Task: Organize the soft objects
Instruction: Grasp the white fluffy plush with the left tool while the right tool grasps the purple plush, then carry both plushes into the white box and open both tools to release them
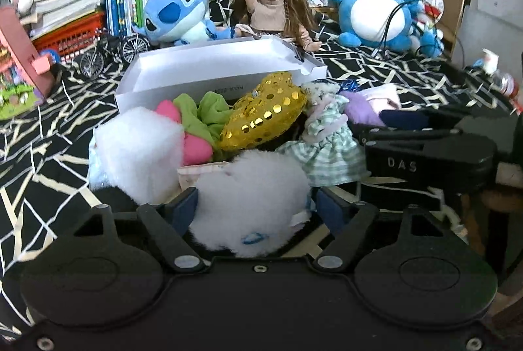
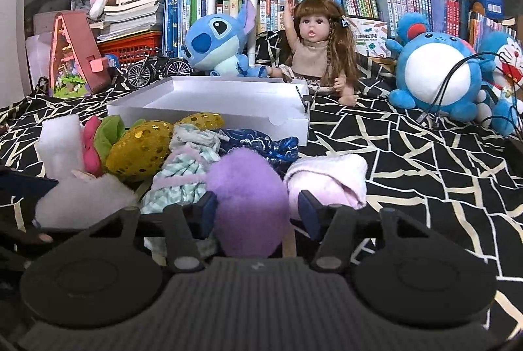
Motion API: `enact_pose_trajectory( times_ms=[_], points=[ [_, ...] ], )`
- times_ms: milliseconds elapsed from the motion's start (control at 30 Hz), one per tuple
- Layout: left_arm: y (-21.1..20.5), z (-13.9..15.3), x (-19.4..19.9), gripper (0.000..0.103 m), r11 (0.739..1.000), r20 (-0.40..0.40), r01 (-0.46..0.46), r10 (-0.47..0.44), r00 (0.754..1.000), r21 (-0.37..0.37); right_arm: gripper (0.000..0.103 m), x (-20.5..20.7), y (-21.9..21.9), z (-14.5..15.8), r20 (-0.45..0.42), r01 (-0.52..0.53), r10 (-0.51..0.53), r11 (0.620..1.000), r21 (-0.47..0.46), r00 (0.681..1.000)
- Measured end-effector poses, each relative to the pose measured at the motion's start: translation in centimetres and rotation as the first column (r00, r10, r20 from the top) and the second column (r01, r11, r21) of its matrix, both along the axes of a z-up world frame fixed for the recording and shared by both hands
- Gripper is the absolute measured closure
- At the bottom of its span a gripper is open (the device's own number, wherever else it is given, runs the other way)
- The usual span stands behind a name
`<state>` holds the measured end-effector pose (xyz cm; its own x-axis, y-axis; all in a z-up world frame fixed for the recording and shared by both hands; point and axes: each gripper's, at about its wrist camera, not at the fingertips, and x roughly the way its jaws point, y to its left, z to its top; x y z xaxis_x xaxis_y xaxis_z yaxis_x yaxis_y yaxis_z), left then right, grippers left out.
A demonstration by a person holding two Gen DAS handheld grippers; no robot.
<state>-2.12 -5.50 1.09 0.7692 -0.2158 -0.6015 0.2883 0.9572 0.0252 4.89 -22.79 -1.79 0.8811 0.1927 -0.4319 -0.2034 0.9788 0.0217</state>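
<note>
A heap of soft things lies on the black patterned bedspread (image 2: 408, 155) in front of a shallow white box (image 1: 222, 66). My left gripper (image 1: 256, 207) is shut on a white fluffy ball (image 1: 251, 204), both pads against its fur. My right gripper (image 2: 256, 207) is shut on a purple pompom (image 2: 248, 194); its black body (image 1: 425, 155) shows to the right in the left wrist view. Just beyond lie a white foam block (image 1: 137, 148), a gold sequined heart (image 1: 268, 112), green cloth (image 1: 209, 112), a small doll in a green checked dress (image 1: 327, 138) and a pale pink cloth (image 2: 330, 177).
Behind the box sit a blue plush (image 1: 176, 11), a long-haired doll (image 1: 274, 1) and a round blue-and-white plush (image 2: 438, 73) with black cables across it. A model bicycle (image 2: 157, 66), a pink toy house (image 2: 75, 57) and stacked books stand at the back left.
</note>
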Motion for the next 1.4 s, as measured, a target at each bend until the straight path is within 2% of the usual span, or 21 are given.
enact_pose_trajectory(
  times_ms=[67,100,167,200,233,333,467,600,700,900,1033,1200,1300,1400],
  points=[
    [-0.4,-0.6,0.3,0.029,1.0,0.008,-0.007,0.007,1.0,0.023,0.044,0.3,0.0,-0.2,0.001,-0.007,0.007,1.0,0.003,1.0],
    [-0.5,-0.9,0.4,0.037,0.999,0.008,-0.008,0.008,1.0,0.035,0.044,0.5,0.0,-0.2,0.0,-0.01,0.01,1.0,0.003,1.0],
    [-0.7,-1.0,0.4,0.039,0.998,0.021,-0.021,0.02,1.0,0.055,0.047,0.5,0.1,-0.1,0.0,-0.015,0.015,1.0,-0.003,1.0],
    [-0.6,-0.9,0.3,0.039,0.998,0.025,-0.022,0.02,0.999,0.058,0.054,0.4,0.0,0.0,0.001,-0.016,0.016,1.0,0.001,1.0],
    [-0.5,-0.7,0.2,0.04,0.999,0.026,-0.018,0.017,1.0,0.048,0.058,0.2,-0.1,0.1,-0.001,-0.018,0.018,1.0,0.015,1.0],
    [0.0,0.2,-0.1,0.04,1.0,0.035,-0.004,0.004,0.999,0.02,0.058,-0.2,-0.4,0.7,0.001,-0.013,0.013,0.999,0.043,1.0],
    [0.5,2.0,-0.7,0.04,1.0,0.083,0.012,-0.013,0.996,0.016,0.059,-1.1,-0.9,2.1,0.042,-0.005,0.002,0.998,0.059,0.999],
    [1.7,4.4,-0.4,0.04,0.999,0.123,0.021,-0.017,0.992,-0.038,0.059,-1.1,-1.6,3.7,0.074,0.006,-0.013,0.997,0.083,0.997],
    [3.1,5.9,1.3,0.04,0.996,0.122,0.004,0.007,0.992,-0.085,0.059,-0.4,-2.2,4.7,0.079,0.012,-0.021,0.994,0.112,0.997],
    [5.7,8.8,6.0,0.04,0.989,0.12,-0.065,0.081,0.989,-0.133,0.059,2.3,-3.1,6.9,0.067,-0.011,-0.001,0.985,0.171,0.998],
    [6.6,9.8,10.3,0.04,0.98,0.085,-0.11,0.125,0.988,-0.166,0.059,5.7,-3.4,8.4,0.018,-0.042,0.039,0.976,0.213,0.999],
    [7.4,9.8,16.8,0.04,0.959,-0.063,-0.135,0.123,0.99,-0.25,0.059,11.6,-3.3,9.5,-0.103,-0.049,0.081,0.958,0.284,0.991],
    [7.2,8.9,20.3,0.04,0.943,-0.136,-0.171,0.137,0.981,-0.286,0.059,15.2,-3.1,9.2,-0.179,-0.04,0.106,0.94,0.338,0.978],
    [6.5,8.1,23.2,0.04,0.939,-0.162,-0.193,0.151,0.975,-0.286,0.059,18.0,-2.5,8.4,-0.227,-0.021,0.111,0.931,0.364,0.967]
  ],
)
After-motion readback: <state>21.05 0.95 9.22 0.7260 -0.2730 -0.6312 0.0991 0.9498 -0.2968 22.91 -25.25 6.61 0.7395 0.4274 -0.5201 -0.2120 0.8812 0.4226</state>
